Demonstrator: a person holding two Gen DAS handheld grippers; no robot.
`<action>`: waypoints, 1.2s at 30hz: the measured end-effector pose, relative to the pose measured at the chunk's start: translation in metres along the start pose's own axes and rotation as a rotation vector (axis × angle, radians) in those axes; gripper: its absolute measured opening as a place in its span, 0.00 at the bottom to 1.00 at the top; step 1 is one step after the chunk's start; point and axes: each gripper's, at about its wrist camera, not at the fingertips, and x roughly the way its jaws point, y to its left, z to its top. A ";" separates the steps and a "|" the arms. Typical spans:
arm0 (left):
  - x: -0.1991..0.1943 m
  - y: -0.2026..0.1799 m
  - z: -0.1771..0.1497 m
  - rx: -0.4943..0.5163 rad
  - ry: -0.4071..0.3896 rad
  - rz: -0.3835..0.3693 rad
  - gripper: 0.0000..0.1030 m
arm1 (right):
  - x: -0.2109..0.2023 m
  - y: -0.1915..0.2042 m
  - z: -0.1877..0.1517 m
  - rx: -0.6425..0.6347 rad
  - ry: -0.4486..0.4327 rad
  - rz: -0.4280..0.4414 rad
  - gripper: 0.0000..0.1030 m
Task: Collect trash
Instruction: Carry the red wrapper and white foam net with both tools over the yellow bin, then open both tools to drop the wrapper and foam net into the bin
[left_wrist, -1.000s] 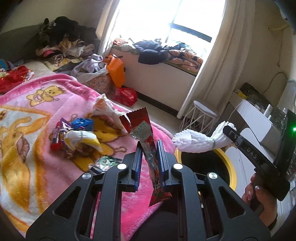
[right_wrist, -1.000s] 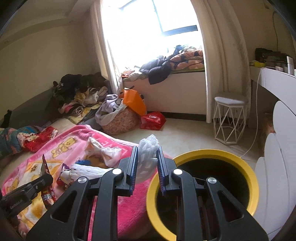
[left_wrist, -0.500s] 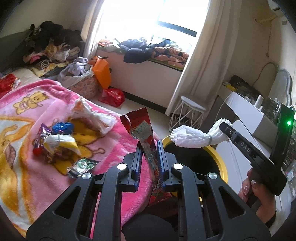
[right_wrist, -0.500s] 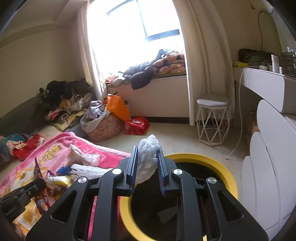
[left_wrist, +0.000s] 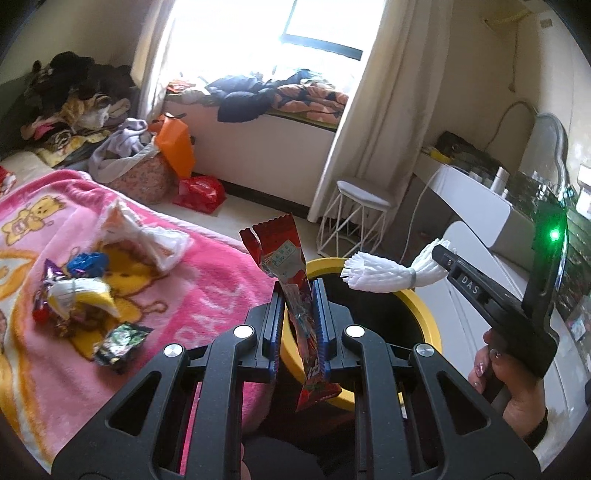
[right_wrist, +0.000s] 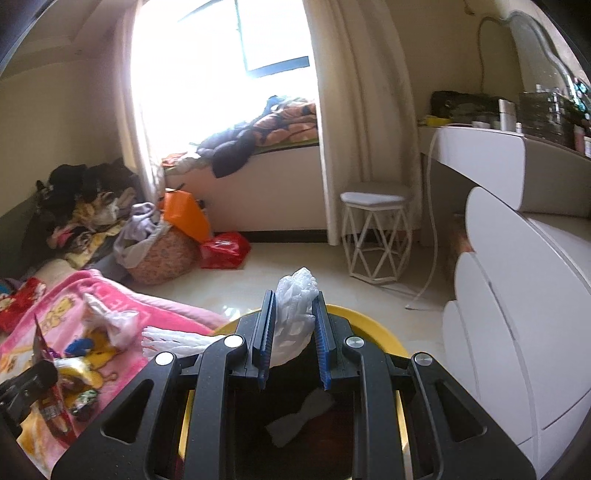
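Over the round yellow-rimmed black bin (left_wrist: 424, 314): left gripper (left_wrist: 298, 314) is clamping a red foil snack wrapper (left_wrist: 284, 258); right gripper (right_wrist: 293, 325) is pinching a white foam netting sleeve (left_wrist: 380, 275). Both are probably hanging above the opening; centring before releasing is advisable, keeping clear of the pink cartoon blanket (left_wrist: 207, 291).

Daylight floods from the window (left_wrist: 314, 29) at 12 o'clock — overexposed glare; fisheye edges curve and darken.
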 end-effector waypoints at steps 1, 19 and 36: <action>0.002 -0.002 0.000 0.005 0.002 -0.004 0.11 | 0.001 -0.003 -0.001 0.003 0.002 -0.010 0.19; 0.069 -0.032 -0.014 0.066 0.106 -0.081 0.11 | 0.034 -0.042 -0.023 0.022 0.068 -0.147 0.19; 0.120 -0.031 -0.002 0.038 0.155 -0.121 0.41 | 0.056 -0.052 -0.030 0.060 0.137 -0.101 0.32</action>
